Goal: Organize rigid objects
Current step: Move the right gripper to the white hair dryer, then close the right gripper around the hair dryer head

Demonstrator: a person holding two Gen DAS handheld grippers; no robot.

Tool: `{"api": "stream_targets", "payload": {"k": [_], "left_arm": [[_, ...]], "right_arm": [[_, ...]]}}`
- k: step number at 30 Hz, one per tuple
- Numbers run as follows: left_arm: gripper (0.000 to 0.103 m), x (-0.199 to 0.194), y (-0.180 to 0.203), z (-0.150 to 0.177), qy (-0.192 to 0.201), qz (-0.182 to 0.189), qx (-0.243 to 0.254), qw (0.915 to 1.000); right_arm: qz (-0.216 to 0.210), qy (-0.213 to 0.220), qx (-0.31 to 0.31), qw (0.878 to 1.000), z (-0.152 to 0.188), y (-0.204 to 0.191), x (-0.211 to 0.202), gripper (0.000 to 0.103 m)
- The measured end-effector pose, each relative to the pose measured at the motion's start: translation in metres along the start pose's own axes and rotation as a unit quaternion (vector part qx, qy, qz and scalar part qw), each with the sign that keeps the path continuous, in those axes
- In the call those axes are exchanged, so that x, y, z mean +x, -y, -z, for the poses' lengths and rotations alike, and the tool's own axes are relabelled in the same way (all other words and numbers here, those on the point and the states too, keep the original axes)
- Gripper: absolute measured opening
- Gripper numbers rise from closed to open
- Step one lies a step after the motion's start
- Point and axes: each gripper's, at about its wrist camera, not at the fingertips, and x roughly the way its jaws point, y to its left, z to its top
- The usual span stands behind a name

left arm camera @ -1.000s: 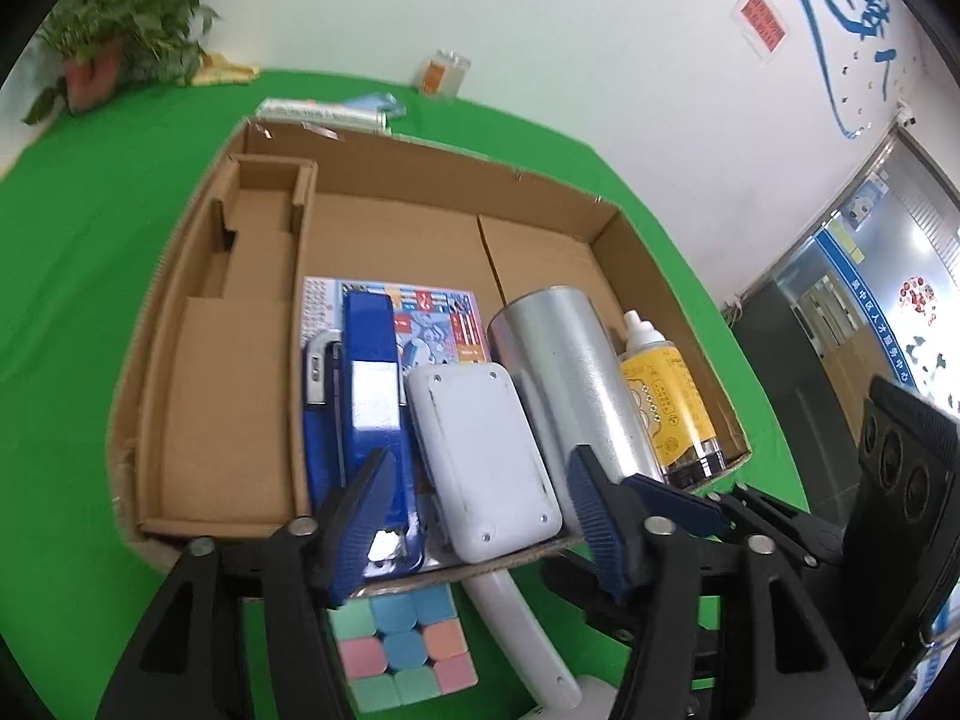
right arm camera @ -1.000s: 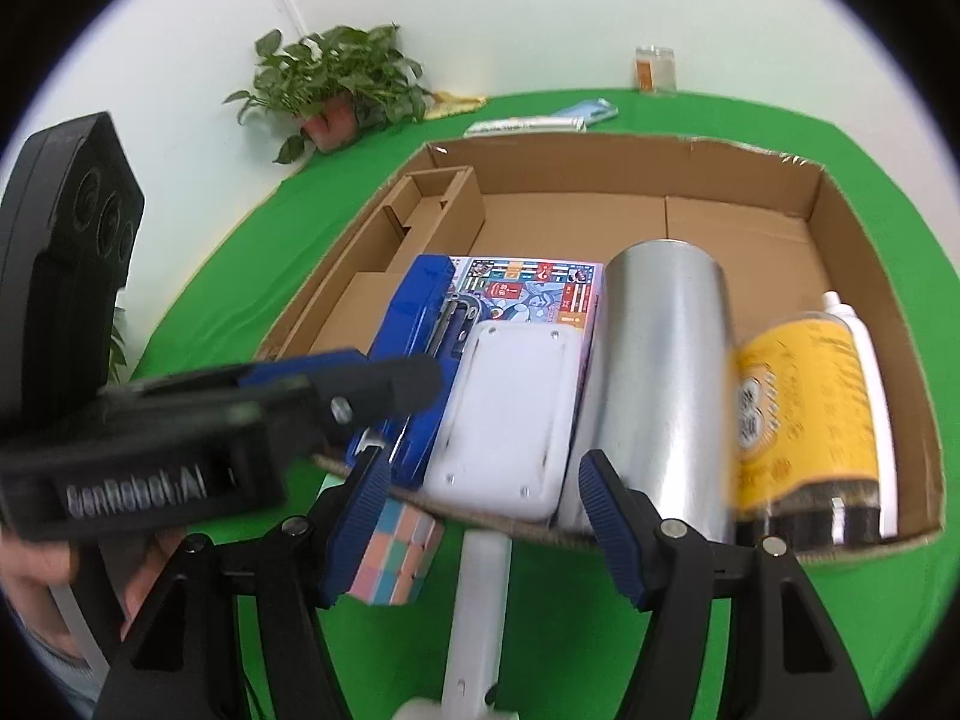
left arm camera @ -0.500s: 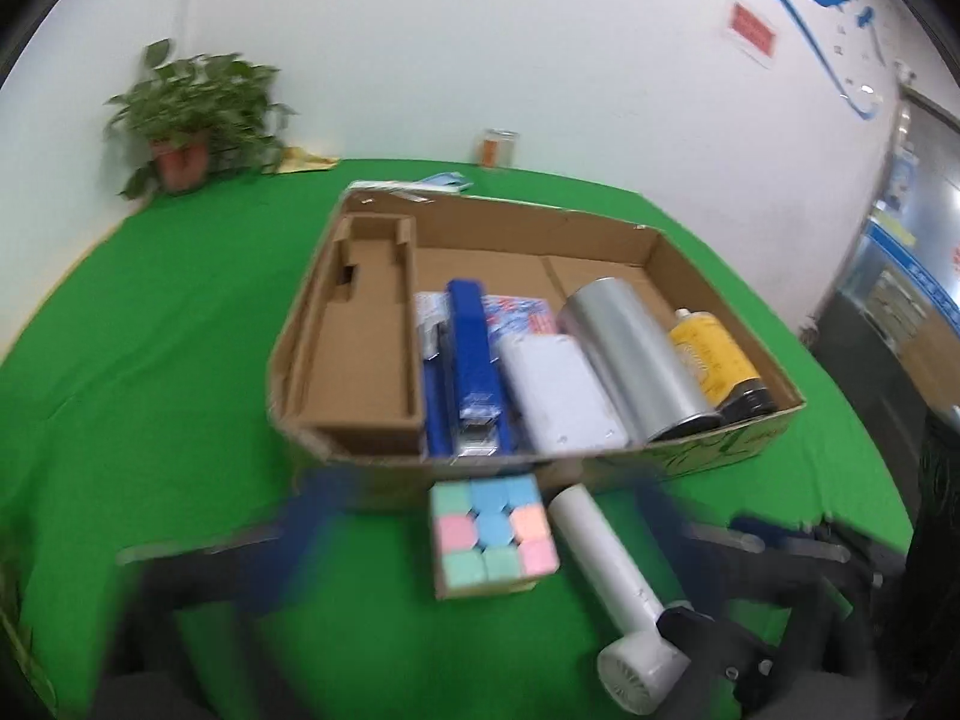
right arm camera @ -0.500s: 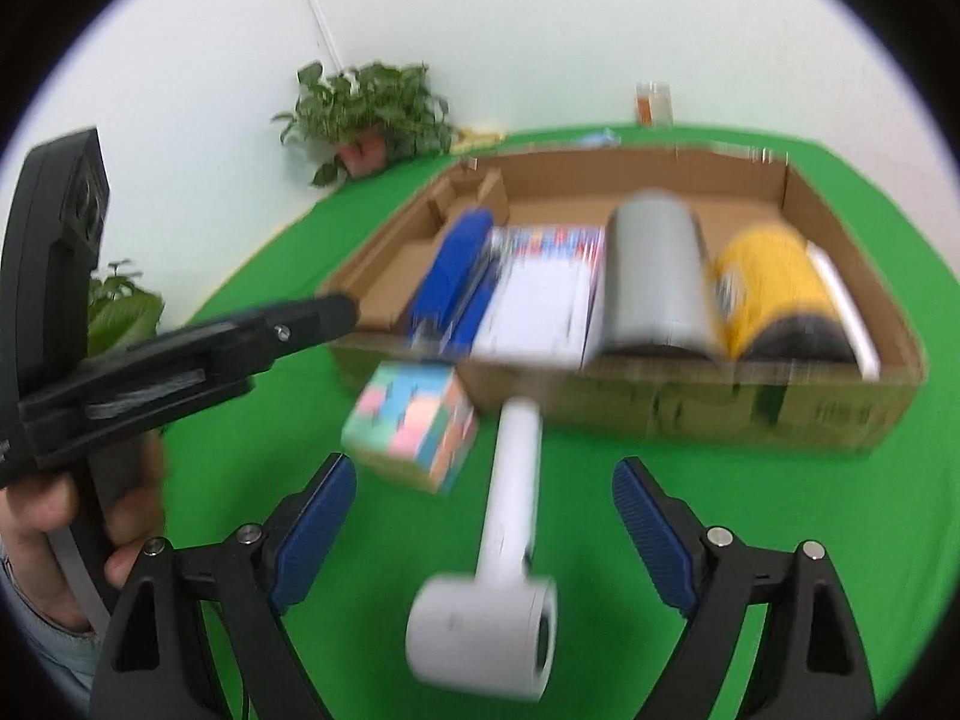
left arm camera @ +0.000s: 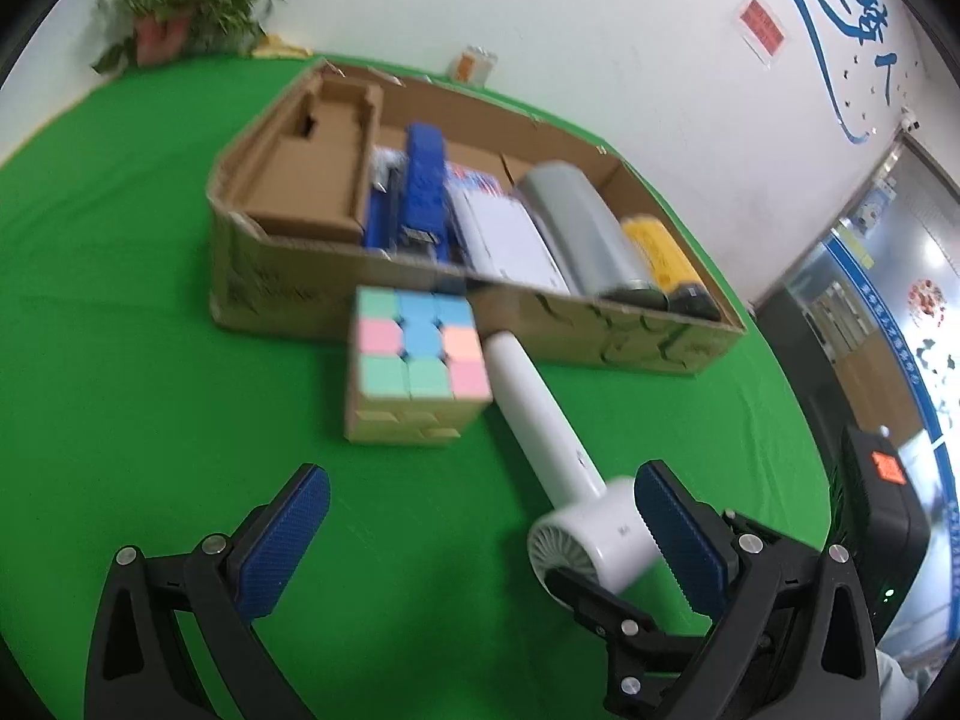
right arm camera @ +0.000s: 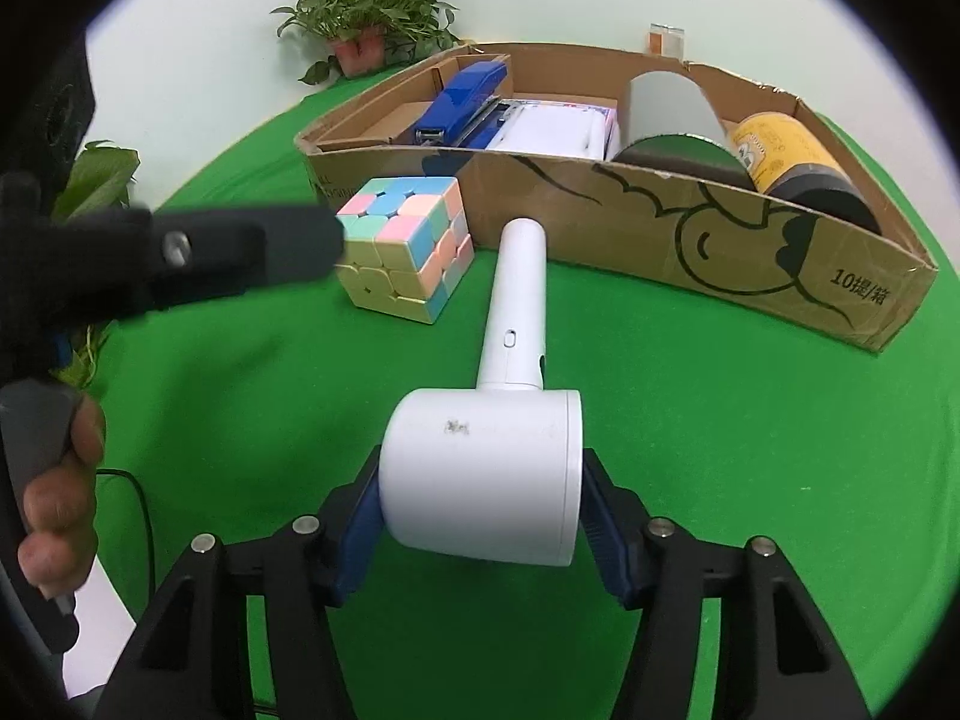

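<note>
A white hair dryer (right arm camera: pixel 498 420) lies on the green cloth, handle pointing at the cardboard box (right arm camera: pixel 750 240). My right gripper (right arm camera: pixel 483 531) has its blue pads against both sides of the dryer's round head. The dryer also shows in the left wrist view (left arm camera: pixel 558 456). A pastel puzzle cube (left arm camera: pixel 414 372) stands in front of the box, left of the handle; it also shows in the right wrist view (right arm camera: pixel 402 252). My left gripper (left arm camera: pixel 480 546) is open and empty above the cloth, short of the cube.
The box (left arm camera: pixel 282 300) holds a blue stapler (left arm camera: pixel 423 192), a white flat device (left arm camera: pixel 510 234), a silver cylinder (left arm camera: pixel 582 222) and a yellow bottle (left arm camera: pixel 660 246). A potted plant (left arm camera: pixel 174 6) stands at the far left by the wall.
Both grippers have pulled back from the box toward me. The right gripper has dropped around the dryer's head and closed on it. The left gripper has opened wide.
</note>
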Motion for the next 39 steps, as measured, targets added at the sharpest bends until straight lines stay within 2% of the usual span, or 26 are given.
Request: {"api": "stream_targets", "payload": {"k": [4, 6, 9, 10, 12, 14, 15, 18, 20, 22, 24, 28, 30, 37, 39], "left_arm": [[0.102, 0.013, 0.006, 0.008, -0.033, 0.055, -0.011, 0.9979], [0.102, 0.022, 0.011, 0.012, -0.053, 0.079, -0.014, 0.9954], [0.102, 0.038, 0.017, 0.018, -0.080, 0.086, -0.015, 0.9929], [0.100, 0.042, 0.018, 0.020, -0.087, 0.090, -0.019, 0.9919], [0.097, 0.052, 0.017, 0.024, -0.107, 0.097, -0.030, 0.9891], [0.085, 0.061, 0.016, 0.026, -0.129, 0.093, -0.037, 0.9867], [0.085, 0.060, 0.016, 0.027, -0.123, 0.094, -0.035, 0.9873], [0.071, 0.062, 0.018, 0.028, -0.140, 0.084, -0.036, 0.9859], [0.057, 0.063, 0.020, 0.029, -0.150, 0.078, -0.038, 0.9849], [0.052, 0.066, 0.019, 0.028, -0.156, 0.083, -0.046, 0.9832], [0.050, 0.070, 0.017, 0.028, -0.161, 0.093, -0.064, 0.9805], [0.049, 0.070, 0.015, 0.028, -0.162, 0.093, -0.074, 0.9796], [0.044, 0.070, 0.016, 0.029, -0.163, 0.100, -0.079, 0.9785], [0.043, 0.071, 0.019, 0.028, -0.163, 0.099, -0.072, 0.9789], [0.036, 0.068, 0.019, 0.028, -0.160, 0.092, -0.068, 0.9804]], "right_arm": [[-0.006, -0.011, 0.011, 1.000, 0.010, -0.001, -0.007, 0.057], [-0.036, -0.019, 0.017, 0.999, 0.015, -0.001, -0.011, 0.061], [-0.124, -0.019, 0.028, 0.992, 0.028, -0.004, -0.018, 0.073], [-0.130, -0.011, 0.025, 0.991, 0.032, -0.006, -0.021, 0.074], [-0.102, 0.005, 0.008, 0.995, 0.038, -0.013, -0.025, 0.075], [-0.084, 0.002, -0.004, 0.996, 0.042, -0.017, -0.021, 0.075], [-0.080, 0.000, -0.005, 0.997, 0.043, -0.018, -0.020, 0.075], [-0.060, 0.004, -0.015, 0.998, 0.042, -0.024, -0.016, 0.075], [-0.047, 0.009, -0.023, 0.999, 0.040, -0.029, -0.015, 0.075], [-0.042, 0.012, -0.025, 0.999, 0.039, -0.033, -0.013, 0.072], [-0.051, 0.005, -0.029, 0.998, 0.039, -0.035, -0.008, 0.064], [-0.048, 0.010, -0.031, 0.998, 0.042, -0.035, -0.008, 0.063], [-0.047, 0.013, -0.029, 0.998, 0.044, -0.034, -0.009, 0.063], [-0.046, 0.017, -0.025, 0.998, 0.039, -0.035, -0.005, 0.063], [-0.046, 0.018, -0.025, 0.998, 0.050, -0.035, -0.013, 0.063]]}}
